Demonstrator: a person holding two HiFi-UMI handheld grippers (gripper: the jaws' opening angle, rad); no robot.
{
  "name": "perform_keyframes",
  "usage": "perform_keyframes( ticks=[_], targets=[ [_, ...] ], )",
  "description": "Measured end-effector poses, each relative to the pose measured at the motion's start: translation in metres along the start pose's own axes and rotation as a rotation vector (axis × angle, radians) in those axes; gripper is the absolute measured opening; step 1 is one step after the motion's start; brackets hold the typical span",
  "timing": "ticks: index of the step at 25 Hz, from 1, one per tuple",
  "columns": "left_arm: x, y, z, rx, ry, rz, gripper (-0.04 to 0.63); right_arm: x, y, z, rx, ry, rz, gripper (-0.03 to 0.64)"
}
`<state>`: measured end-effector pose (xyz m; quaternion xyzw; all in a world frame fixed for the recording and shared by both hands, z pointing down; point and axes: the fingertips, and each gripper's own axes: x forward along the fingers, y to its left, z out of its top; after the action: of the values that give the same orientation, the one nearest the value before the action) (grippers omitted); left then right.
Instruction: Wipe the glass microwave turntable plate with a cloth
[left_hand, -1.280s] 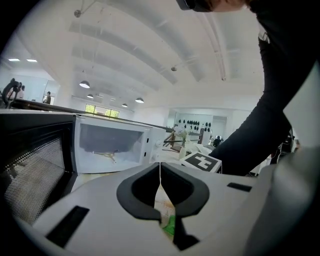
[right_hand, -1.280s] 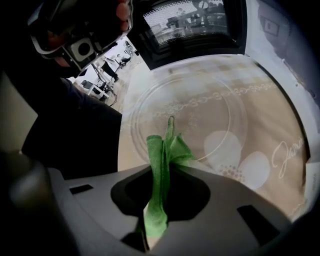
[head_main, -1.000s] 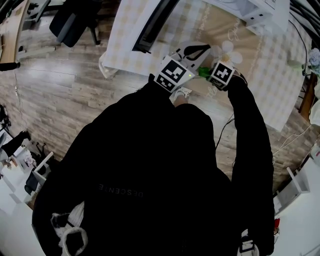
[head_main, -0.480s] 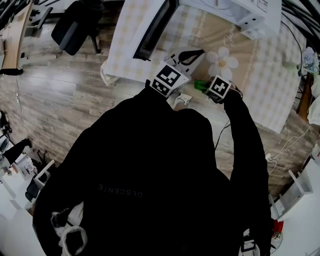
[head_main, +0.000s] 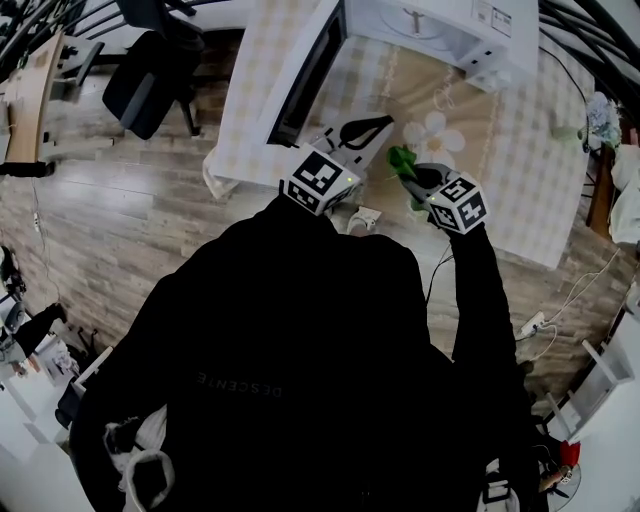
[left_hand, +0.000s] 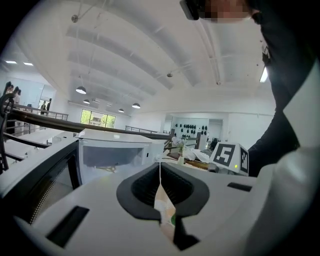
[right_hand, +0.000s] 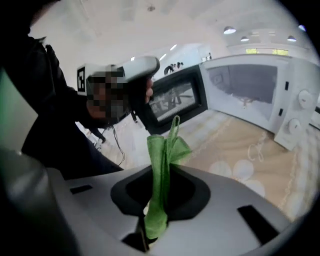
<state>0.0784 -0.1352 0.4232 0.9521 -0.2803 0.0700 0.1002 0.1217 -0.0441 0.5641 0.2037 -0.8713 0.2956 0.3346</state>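
My right gripper (head_main: 412, 172) (right_hand: 167, 172) is shut on a green cloth (head_main: 402, 160) (right_hand: 161, 150), which sticks up out of its jaws above the table. My left gripper (head_main: 383, 123) (left_hand: 160, 166) is beside it on the left, jaws together, and I see nothing held in them. Both point toward the white microwave (head_main: 450, 30) (left_hand: 115, 155) (right_hand: 260, 95), whose door (head_main: 305, 75) (right_hand: 172, 100) stands open. A pale round disc, apparently the glass turntable plate (head_main: 425, 18), lies inside the cavity, hard to make out.
The microwave stands on a table with a checked cloth and a beige runner with a flower print (head_main: 435, 135) (right_hand: 240, 170). A black office chair (head_main: 150, 65) stands on the wood floor at left. Cables (head_main: 545, 330) lie on the floor at right.
The right gripper has turned and lifted, so the green cloth now points toward the microwave. The left gripper has shifted slightly left. More of the open microwave is in view.
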Motion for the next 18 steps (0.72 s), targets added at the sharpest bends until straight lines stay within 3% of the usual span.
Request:
perform_keyframes(
  ticks=[11, 18],
  targets=[
    [-0.018, -0.008, 0.076, 0.073, -0.124, -0.051, 0.021, -0.101, 0.022, 0.131, 0.010, -0.505, -0.171, 0.063],
    [-0.028, -0.019, 0.110, 0.086, -0.145, -0.105, 0.021, -0.154, 0.040, 0.178, -0.102, -0.703, -0.263, 0.061]
  ],
)
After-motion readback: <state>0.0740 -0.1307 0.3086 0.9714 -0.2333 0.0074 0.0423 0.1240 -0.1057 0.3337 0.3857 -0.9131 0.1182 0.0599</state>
